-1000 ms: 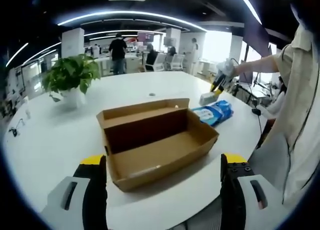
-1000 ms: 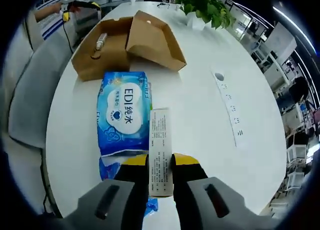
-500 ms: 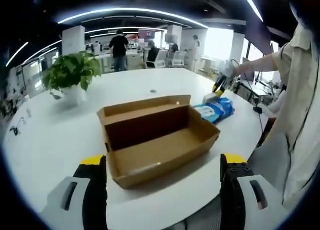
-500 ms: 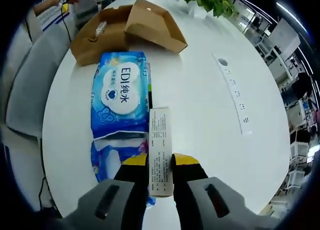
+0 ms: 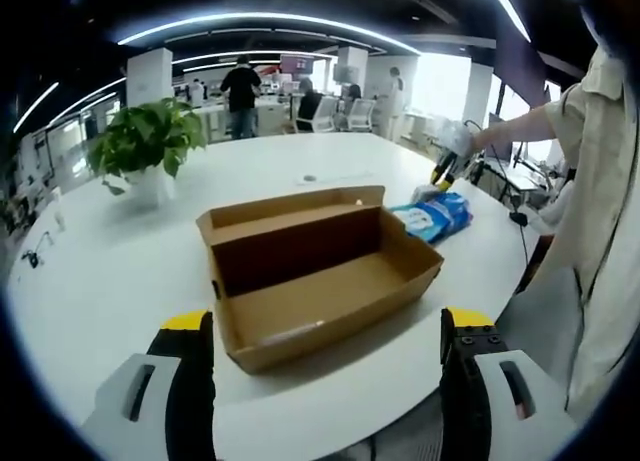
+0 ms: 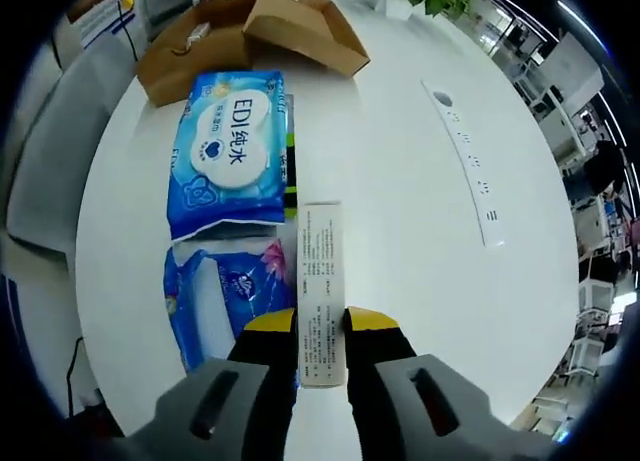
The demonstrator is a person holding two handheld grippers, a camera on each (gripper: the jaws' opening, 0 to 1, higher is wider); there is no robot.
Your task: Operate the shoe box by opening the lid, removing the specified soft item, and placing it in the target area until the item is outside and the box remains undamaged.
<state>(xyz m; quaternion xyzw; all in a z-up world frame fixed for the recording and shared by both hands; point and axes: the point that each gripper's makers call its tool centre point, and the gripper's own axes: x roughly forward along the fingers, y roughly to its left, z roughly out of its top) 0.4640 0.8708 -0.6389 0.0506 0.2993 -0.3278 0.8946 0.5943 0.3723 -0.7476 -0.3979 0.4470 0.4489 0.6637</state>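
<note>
The shoe box (image 5: 320, 281) is left lidless and emptied on the worktop (image 5: 110, 271), before the left claw (image 5: 325, 381), whose jaws are spread wide on nothing. A white printed pack (image 6: 321, 281) is pinched by the right claw (image 6: 321, 346) over the worktop, evidently for setting down beside the blue wipes pack (image 6: 235, 146) at eleven o'clock.
</note>
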